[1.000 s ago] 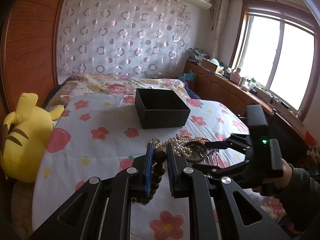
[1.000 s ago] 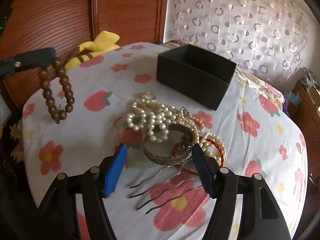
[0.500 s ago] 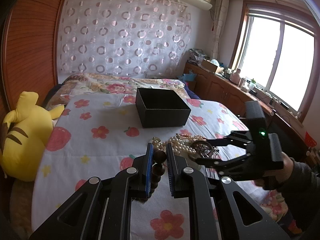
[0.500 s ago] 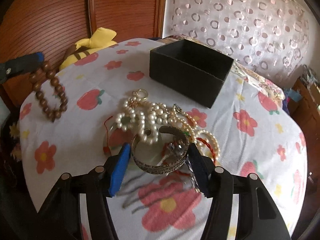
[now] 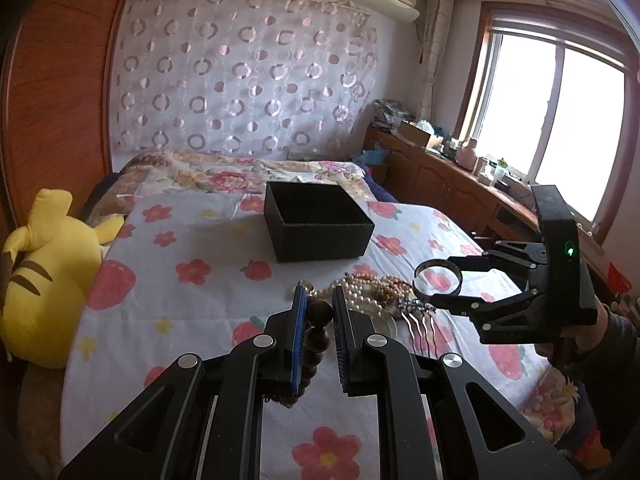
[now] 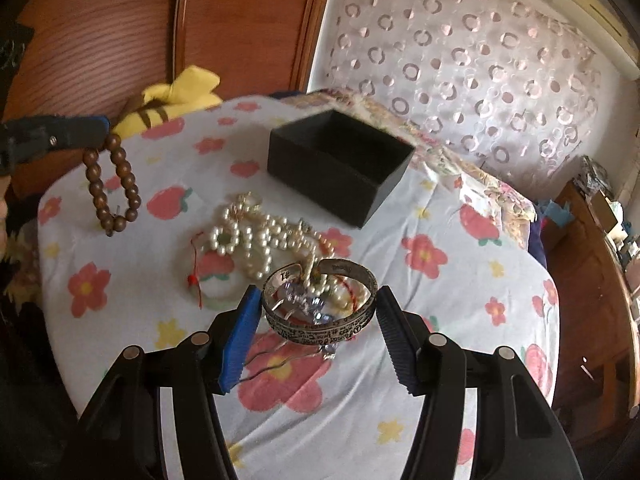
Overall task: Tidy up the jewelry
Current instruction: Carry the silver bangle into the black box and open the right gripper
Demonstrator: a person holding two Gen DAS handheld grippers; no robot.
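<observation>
The left gripper (image 5: 319, 312) has its fingers (image 5: 298, 322) closed on a dark wooden bead bracelet (image 6: 112, 188), pinched by the top beads so that the loop hangs free below, clear of the bed (image 5: 192, 292). The right gripper (image 6: 318, 318) holds a silver engraved cuff bangle (image 6: 320, 300) between its blue-padded fingers (image 6: 240, 336); the pads press on opposite sides of the band, and in the left wrist view the bangle is lifted above the bedspread.

Just under the bangle lie a metal hair comb (image 5: 418, 322) with wavy prongs and a purple jewelled top, and a red cord. Beyond them sits a heap of pearl strands (image 6: 256, 240), with a pale jade bangle (image 6: 214, 286) beside it, all resting on the white bedspread printed with flowers and strawberries. Farther back stands an open black box (image 5: 318, 222), apart from the heap. A yellow plush toy (image 5: 44, 272) lies at the bed's left edge.
</observation>
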